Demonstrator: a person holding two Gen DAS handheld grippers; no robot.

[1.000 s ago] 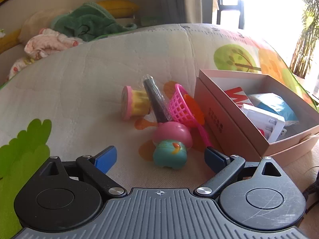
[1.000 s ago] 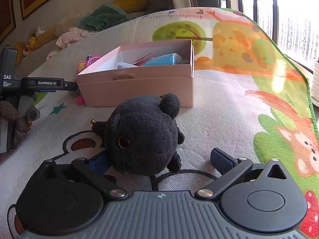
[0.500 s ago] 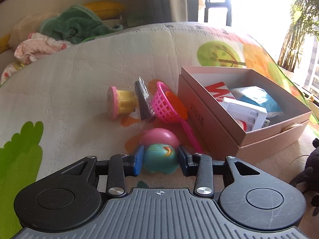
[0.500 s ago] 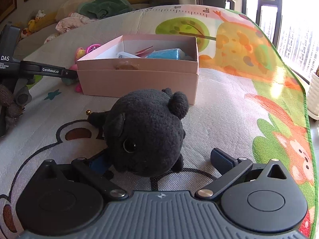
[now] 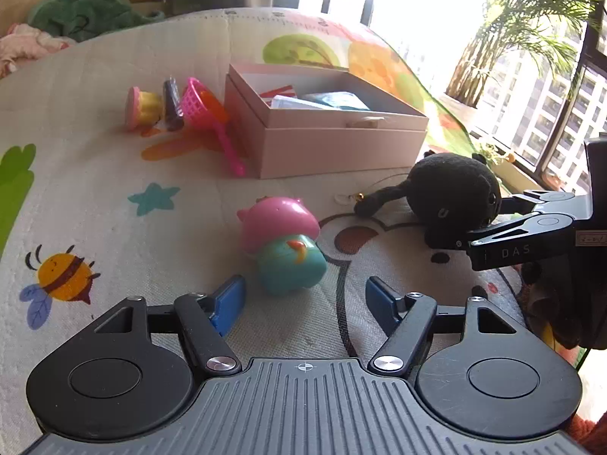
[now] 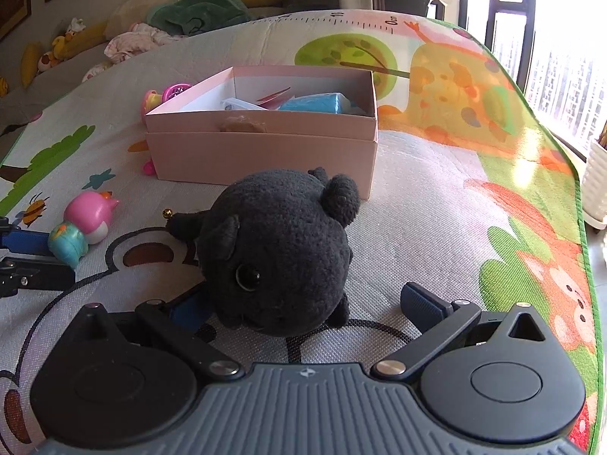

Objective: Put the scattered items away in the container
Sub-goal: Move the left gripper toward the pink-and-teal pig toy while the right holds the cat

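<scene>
Black plush [image 6: 282, 250] bracketed by spread right gripper [image 6: 307, 309], not yet pinched, just short of pink box [image 6: 261, 151].
Pink-and-teal toy [image 5: 282, 244] lying loose on mat [image 5: 114, 197] ahead of spread left gripper [image 5: 305, 295]; probably lined up for boxing.

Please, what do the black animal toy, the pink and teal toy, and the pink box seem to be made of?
The black animal toy looks like soft plush: fuzzy, matte pile with a glossy bead eye. The pink and teal toy seems hard plastic: smooth, shiny, with highlights. The pink box is probably cardboard: flat matte walls with sharp folded edges.
</scene>
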